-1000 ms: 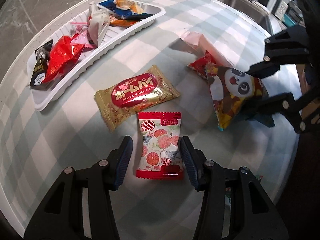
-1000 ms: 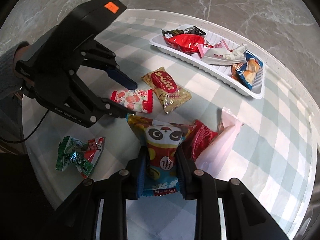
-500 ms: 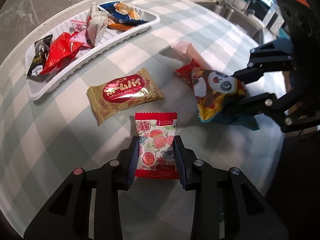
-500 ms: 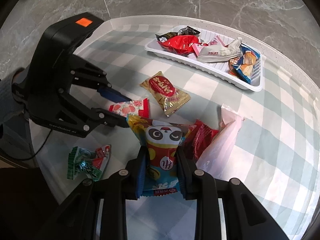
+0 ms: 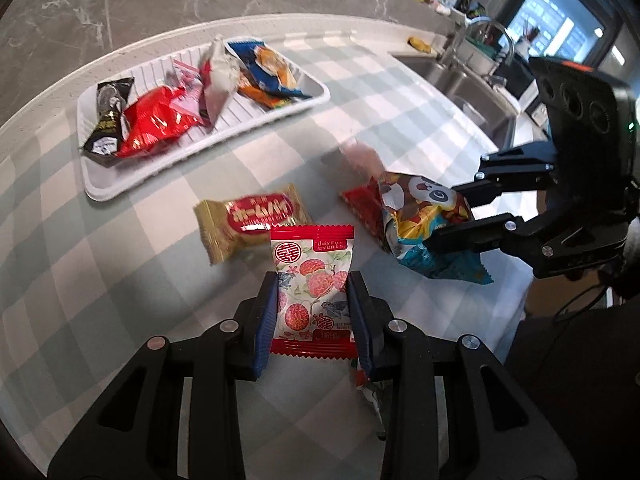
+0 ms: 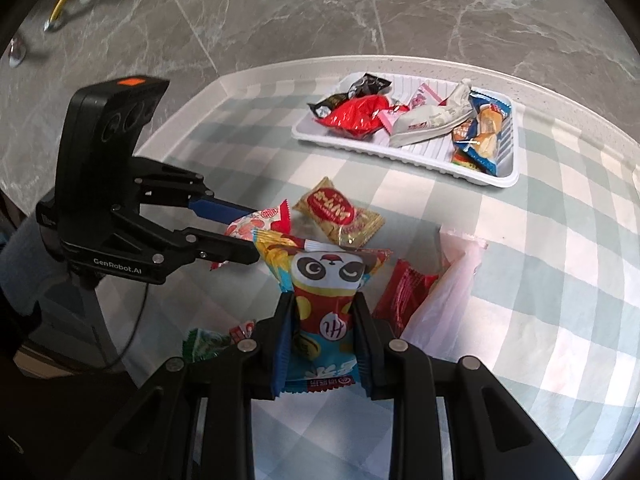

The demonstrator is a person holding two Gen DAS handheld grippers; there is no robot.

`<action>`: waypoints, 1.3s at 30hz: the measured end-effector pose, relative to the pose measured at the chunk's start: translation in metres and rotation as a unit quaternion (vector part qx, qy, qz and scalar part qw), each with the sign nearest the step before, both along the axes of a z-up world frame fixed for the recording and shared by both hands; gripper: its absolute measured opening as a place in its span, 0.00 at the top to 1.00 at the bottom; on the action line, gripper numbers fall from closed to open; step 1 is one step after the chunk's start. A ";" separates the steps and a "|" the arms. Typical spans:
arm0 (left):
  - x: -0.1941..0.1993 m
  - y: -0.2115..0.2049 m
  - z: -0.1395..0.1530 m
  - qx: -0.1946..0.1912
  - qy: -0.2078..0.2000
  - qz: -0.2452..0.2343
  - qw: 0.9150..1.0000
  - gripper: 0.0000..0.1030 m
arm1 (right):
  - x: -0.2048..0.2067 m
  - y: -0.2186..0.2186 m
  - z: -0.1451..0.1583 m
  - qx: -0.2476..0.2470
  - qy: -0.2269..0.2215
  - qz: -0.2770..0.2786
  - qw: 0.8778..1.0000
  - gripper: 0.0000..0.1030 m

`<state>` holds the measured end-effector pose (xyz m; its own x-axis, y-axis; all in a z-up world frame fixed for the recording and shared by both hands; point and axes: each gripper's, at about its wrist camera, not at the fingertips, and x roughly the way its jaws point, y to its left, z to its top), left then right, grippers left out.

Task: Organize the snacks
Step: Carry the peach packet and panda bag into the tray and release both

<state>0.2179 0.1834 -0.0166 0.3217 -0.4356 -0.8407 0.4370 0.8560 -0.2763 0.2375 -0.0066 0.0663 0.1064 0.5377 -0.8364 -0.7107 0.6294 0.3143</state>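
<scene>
Left wrist view: we see the left gripper [image 5: 313, 312] w/ both blue pads pressed on the sides of a lychee-print packet [image 5: 312, 292], jaws nearly closed, packet upright betw. them and raised off the cloth
Right wrist view: we see the right gripper [image 6: 322, 332] clamped on a panda packet [image 6: 326, 292], jaws narrow, packet upright, its top flaring above the pads
Lychee-print packet: red top and bottom seams, white body w/ red fruit; in the right wrist view it [image 6: 256, 222] sits betw. the left gripper's fingers, just left of the panda packet
Panda packet: in the left wrist view it [image 5: 420, 220] hangs at right, gripped by the right gripper [image 5: 460, 216], clear of the table
Tray [image 6: 506, 178]: white, ribbed, at the far side of the table; holds approx. six wrapped snacks, incl. a black one, a red one, a pink one, a white one and a blue one
Gold packet [image 5: 250, 224]: flat on the cloth, betw. tray and left gripper, red oval label up
Red packet [image 6: 400, 296]: on the cloth just right of the panda packet, partly behind it
Pink bag [image 6: 448, 280]: lies beside the red packet, touching it
Green packet [image 6: 204, 344]: low left in the right wrist view, mostly hidden by the gripper body
Tablecloth [image 6: 560, 240]: pale green and white check
Sink [image 5: 472, 92]: far right, beyond the table edge
</scene>
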 end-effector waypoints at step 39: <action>0.209 0.086 0.026 -0.065 0.004 0.148 0.987 0.70 | 0.172 0.018 -0.005 0.064 0.049 -0.170 0.982 0.71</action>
